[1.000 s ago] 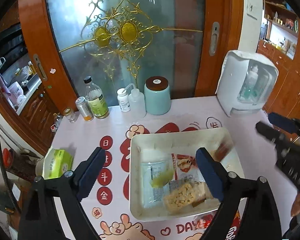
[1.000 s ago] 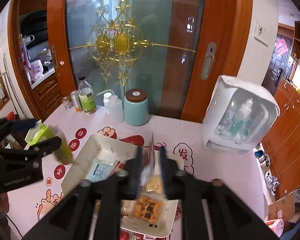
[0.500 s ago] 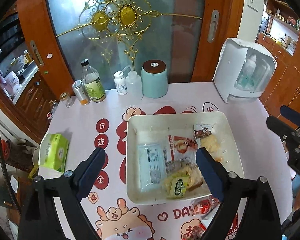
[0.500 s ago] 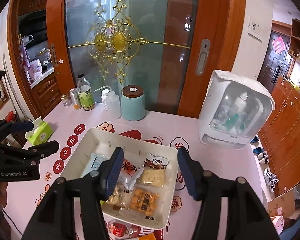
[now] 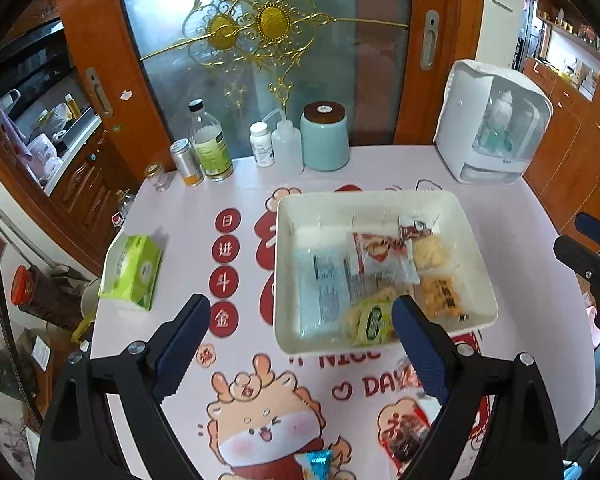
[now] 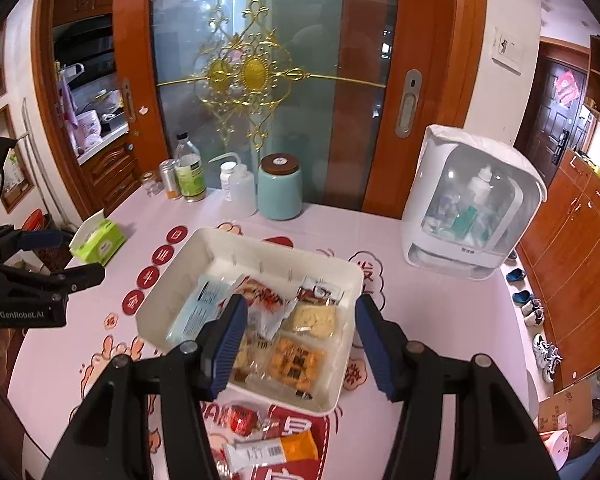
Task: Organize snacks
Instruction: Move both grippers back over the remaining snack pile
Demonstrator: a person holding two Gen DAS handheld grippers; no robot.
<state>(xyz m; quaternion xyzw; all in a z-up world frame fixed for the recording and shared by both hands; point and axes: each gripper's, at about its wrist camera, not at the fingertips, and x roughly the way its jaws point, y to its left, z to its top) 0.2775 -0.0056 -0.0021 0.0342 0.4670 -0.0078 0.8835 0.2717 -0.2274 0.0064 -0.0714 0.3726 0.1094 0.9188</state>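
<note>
A white tray (image 5: 482, 240) (image 6: 172, 280) on the printed tablecloth holds several snack packets: a pale blue one (image 5: 320, 288), a red-and-white one (image 5: 380, 256), biscuit packs (image 6: 314, 318) and an orange cracker pack (image 6: 294, 362). My left gripper (image 5: 300, 344) is open and empty above the tray's near left edge. My right gripper (image 6: 298, 340) is open and empty above the tray. Loose snacks lie in front of the tray: a red packet (image 6: 242, 420), an orange-and-white bar (image 6: 276, 450), a blue-wrapped one (image 5: 318, 462).
At the back stand a teal jar (image 5: 325, 136), bottles (image 5: 210, 144) and a can (image 5: 186, 162). A white dispenser box (image 5: 496, 120) stands at the right. A green tissue pack (image 5: 134, 268) lies at the left table edge.
My right gripper opened and dropped a biscuit packet into the tray. Both grippers pulled back and up from the tray, so more of the table shows.
</note>
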